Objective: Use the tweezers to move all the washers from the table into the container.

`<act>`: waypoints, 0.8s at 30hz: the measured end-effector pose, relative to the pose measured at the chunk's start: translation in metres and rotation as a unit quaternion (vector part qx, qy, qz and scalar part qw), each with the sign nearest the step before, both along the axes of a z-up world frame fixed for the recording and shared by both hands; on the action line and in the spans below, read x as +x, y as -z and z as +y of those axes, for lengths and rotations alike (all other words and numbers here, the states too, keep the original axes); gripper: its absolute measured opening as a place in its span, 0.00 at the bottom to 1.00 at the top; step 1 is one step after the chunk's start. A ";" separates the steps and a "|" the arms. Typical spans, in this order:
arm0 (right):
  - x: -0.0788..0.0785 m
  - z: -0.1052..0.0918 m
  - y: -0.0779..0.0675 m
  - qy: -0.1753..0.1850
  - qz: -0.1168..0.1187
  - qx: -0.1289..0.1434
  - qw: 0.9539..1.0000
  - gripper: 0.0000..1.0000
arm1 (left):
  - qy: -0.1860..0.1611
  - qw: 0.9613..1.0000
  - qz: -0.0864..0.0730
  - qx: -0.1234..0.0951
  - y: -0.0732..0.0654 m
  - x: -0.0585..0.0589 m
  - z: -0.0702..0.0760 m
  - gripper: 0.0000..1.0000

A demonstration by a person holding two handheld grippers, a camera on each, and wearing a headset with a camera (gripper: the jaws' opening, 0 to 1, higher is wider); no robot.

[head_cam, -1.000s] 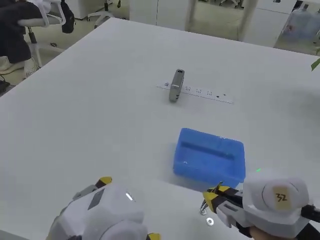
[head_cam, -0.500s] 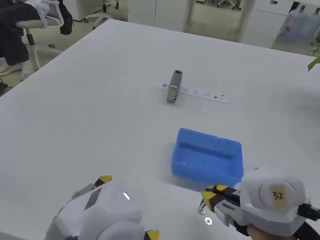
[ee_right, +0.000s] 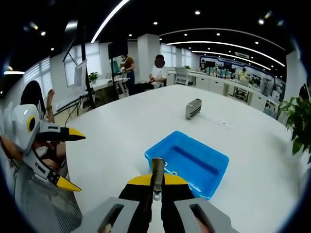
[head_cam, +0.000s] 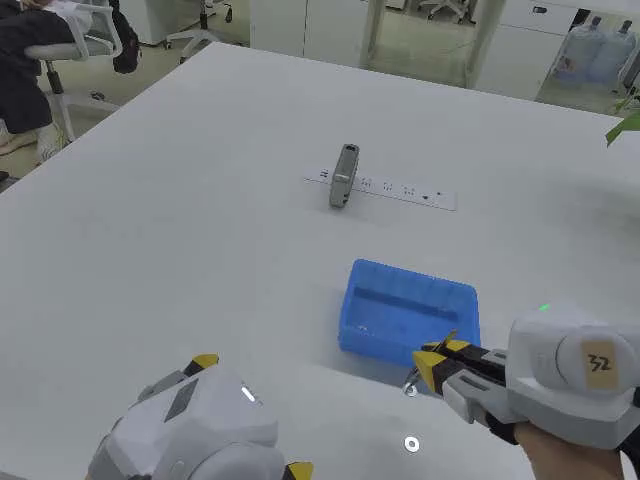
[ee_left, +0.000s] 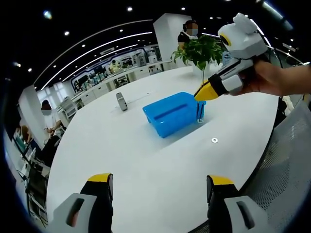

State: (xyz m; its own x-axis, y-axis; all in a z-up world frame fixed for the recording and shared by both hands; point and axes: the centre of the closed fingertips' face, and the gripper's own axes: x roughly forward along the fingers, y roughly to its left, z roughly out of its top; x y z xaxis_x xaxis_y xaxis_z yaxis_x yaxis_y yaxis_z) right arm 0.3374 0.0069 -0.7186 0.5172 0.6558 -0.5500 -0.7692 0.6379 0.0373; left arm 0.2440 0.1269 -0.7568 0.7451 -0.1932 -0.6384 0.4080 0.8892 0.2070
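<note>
The blue container stands on the white table. My right gripper hangs just in front of the container's near right corner, shut on the metal tweezers. The tweezers' tips point down, with a small ring that looks like a washer in them. One washer lies flat on the table below them. In the right gripper view the tweezers stick out over the container. My left gripper is open with nothing in it, at the table's near left, and looks at the container, the right gripper and the washer.
A white power strip with a grey plug block lies beyond the container. An office chair stands at the far left and water bottles at the far right. A potted plant stands past the table.
My right gripper has lifted the tweezers off the table beside the washer, up toward the container's near edge. The loose washer stays where it was. The left gripper has hardly moved.
</note>
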 end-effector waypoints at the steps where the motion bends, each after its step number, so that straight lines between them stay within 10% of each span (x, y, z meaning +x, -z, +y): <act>1: 0.002 0.000 -0.003 0.002 -0.005 0.002 1.000 0.01 | 0.000 1.000 0.002 0.000 0.001 0.000 0.000 0.81; 16: 0.046 -0.004 -0.033 0.022 -0.050 0.012 0.998 0.01 | -0.001 1.000 0.009 0.002 0.004 -0.001 0.001 0.81; 24: 0.072 -0.011 -0.016 0.042 -0.043 0.003 0.998 0.01 | -0.001 1.000 0.012 0.000 0.005 -0.001 0.001 0.81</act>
